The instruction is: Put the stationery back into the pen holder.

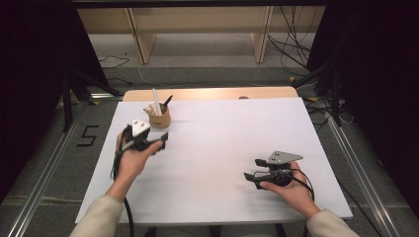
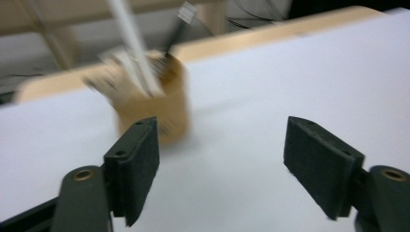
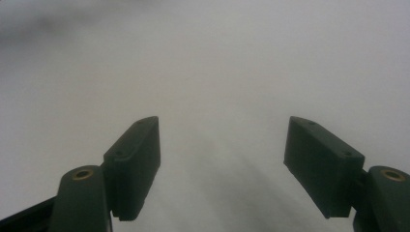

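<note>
The left hand-held gripper [image 1: 157, 139] hovers just short of a small brown cup [image 1: 160, 118] that stands at the far left of the white tabletop [image 1: 222, 148], its jaws spread wide with nothing between them. In the left gripper view the cup [image 2: 154, 106] sits ahead and to the left of the gap, blurred; it holds a white stick [image 2: 133, 43] and a dark pen-like thing [image 2: 176, 31], both upright and leaning a little. A third, small pale item pokes out of the cup on its left side in the high view — too small to name.

The right hand-held gripper [image 1: 253, 174] rests low over the near right of the tabletop, well apart from the cup, likewise released and empty.

By the look of it the work is barely begun: nothing is grasped, everything is in the cup — the approach is under way and the grasp is left to do.
</note>
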`<state>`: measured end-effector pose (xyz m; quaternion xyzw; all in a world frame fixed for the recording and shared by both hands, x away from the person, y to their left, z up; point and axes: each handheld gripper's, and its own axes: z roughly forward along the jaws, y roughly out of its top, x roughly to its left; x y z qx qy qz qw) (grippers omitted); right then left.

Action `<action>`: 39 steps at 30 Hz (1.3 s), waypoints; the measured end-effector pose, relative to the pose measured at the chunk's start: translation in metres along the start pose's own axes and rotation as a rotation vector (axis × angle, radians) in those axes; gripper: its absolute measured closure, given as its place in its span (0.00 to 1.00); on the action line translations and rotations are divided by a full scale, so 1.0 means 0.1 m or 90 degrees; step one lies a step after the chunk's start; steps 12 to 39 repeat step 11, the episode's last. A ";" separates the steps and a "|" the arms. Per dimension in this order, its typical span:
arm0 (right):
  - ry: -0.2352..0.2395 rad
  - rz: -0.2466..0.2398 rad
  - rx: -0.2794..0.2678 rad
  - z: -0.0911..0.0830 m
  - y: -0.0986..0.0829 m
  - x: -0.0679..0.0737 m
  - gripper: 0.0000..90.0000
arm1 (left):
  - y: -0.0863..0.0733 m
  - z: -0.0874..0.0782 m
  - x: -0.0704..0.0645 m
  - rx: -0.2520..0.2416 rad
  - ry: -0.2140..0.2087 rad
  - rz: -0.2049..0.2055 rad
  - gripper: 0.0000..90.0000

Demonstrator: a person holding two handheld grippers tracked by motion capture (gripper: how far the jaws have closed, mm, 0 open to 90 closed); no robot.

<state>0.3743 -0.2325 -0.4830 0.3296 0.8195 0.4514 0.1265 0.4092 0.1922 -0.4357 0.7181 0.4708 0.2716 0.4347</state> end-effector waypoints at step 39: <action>-0.009 0.007 -0.002 -0.03 -0.02 -0.05 0.32 | -0.68 -0.36 -0.39 0.042 -0.120 0.058 0.22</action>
